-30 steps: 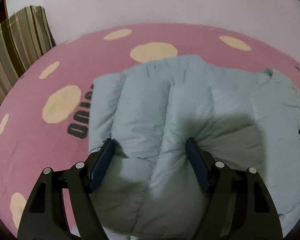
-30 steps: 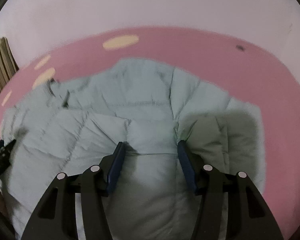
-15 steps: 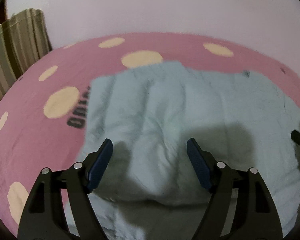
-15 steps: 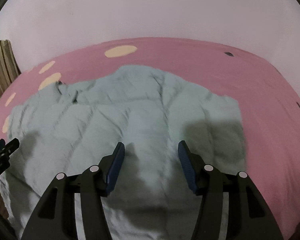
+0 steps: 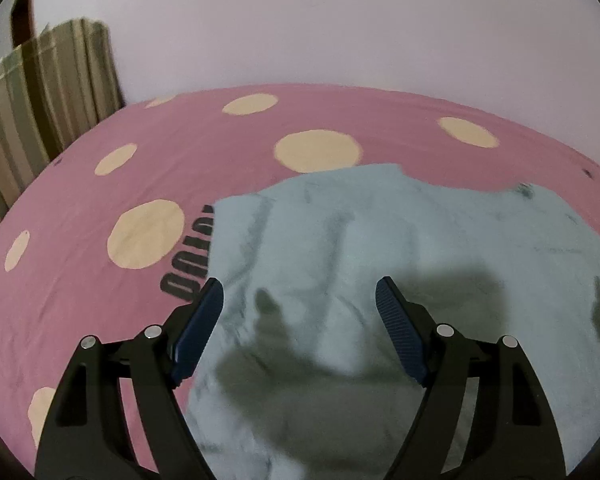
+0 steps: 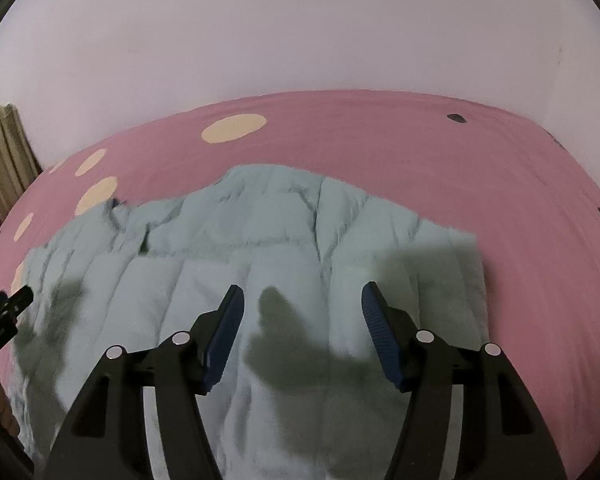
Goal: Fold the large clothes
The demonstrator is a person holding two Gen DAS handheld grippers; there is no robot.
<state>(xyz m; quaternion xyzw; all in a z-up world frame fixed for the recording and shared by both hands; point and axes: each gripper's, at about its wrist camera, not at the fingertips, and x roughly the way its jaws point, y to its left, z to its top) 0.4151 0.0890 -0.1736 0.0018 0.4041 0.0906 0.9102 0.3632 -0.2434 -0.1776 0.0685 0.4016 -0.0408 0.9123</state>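
A: Jacket [image 5: 380, 248] where?
B: Flat on the pink spotty sheet [image 5: 80, 300].
A: Grippers?
B: Left gripper [image 5: 299, 296] wide open, holding nothing. Right gripper [image 6: 302, 300] just opened more, empty too.

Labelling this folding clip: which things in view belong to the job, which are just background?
Job:
- pale blue quilted jacket, spread flat
- left gripper, open above it
- right gripper, open above it, jaws just been opening, nothing between them

Background:
- pink dotted bedsheet
- striped fabric at left
- wall
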